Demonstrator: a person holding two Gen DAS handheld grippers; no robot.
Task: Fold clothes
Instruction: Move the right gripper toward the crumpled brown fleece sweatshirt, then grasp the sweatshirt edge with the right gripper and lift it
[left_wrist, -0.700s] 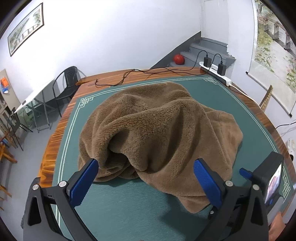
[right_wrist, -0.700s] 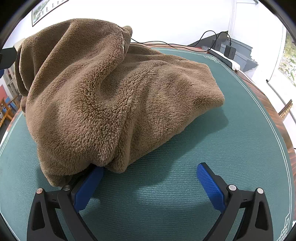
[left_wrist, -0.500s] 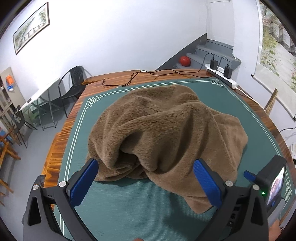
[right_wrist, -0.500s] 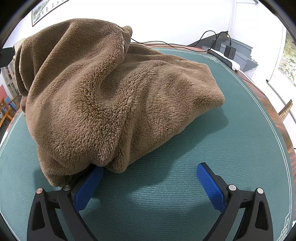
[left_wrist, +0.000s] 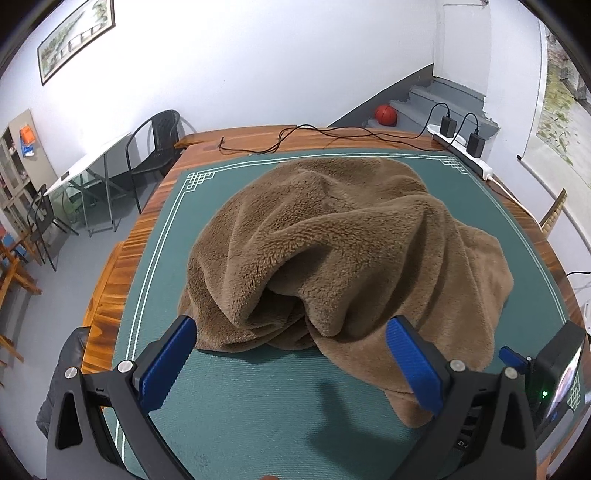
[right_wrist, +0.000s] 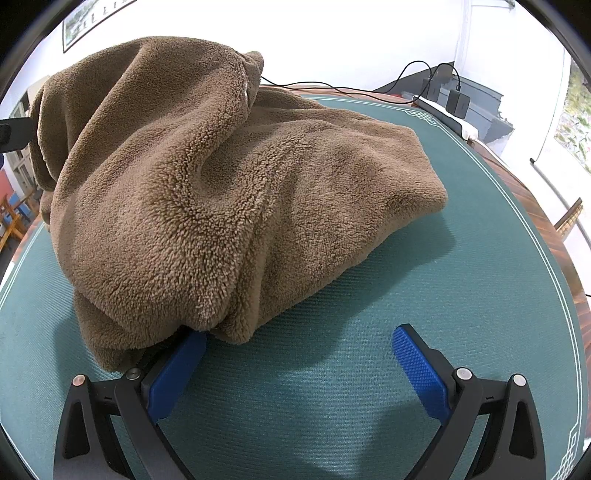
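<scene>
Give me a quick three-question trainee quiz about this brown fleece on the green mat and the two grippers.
1. True or false: the brown fleece garment already lies folded flat on the green mat.
2. Which hand-held gripper has a fingertip tucked under the fleece's edge? A) left hand-held gripper B) right hand-held gripper
3. Fill in: both grippers' jaws stand ____.

Key: 1 false, it sits in a rumpled heap. 2 B, its blue left fingertip goes under the fleece. 3 open, with nothing clamped.
</scene>
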